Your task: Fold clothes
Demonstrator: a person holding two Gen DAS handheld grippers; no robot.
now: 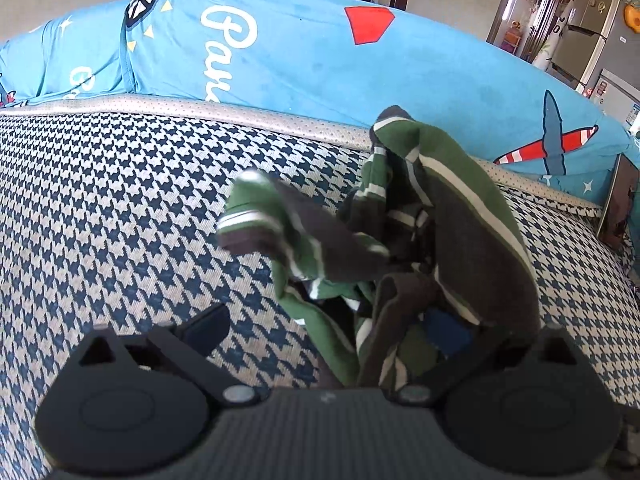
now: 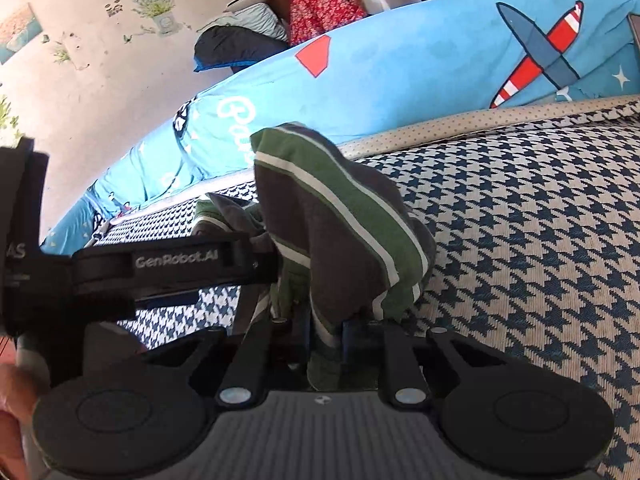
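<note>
A green, dark brown and white striped garment (image 1: pixel 460 216) is bunched up and lifted above the houndstooth surface (image 1: pixel 120 200). My left gripper (image 1: pixel 324 330) is open: its left finger (image 1: pixel 204 328) stands bare, and the cloth drapes over the right finger's blue pad (image 1: pixel 444 332). In the right wrist view the garment (image 2: pixel 340 216) rises in a peak just ahead. My right gripper (image 2: pixel 326 330) is shut on its lower fold. The left gripper's black body (image 2: pixel 176 260) comes in from the left and reaches the cloth's side.
A blue quilt (image 1: pixel 300 60) with aeroplane prints lies along the far edge of the houndstooth surface (image 2: pixel 520 240). A dark board (image 1: pixel 616 200) leans at the far right. A hand (image 2: pixel 12 400) shows at the lower left. Folded clothes (image 2: pixel 240 44) sit behind the quilt.
</note>
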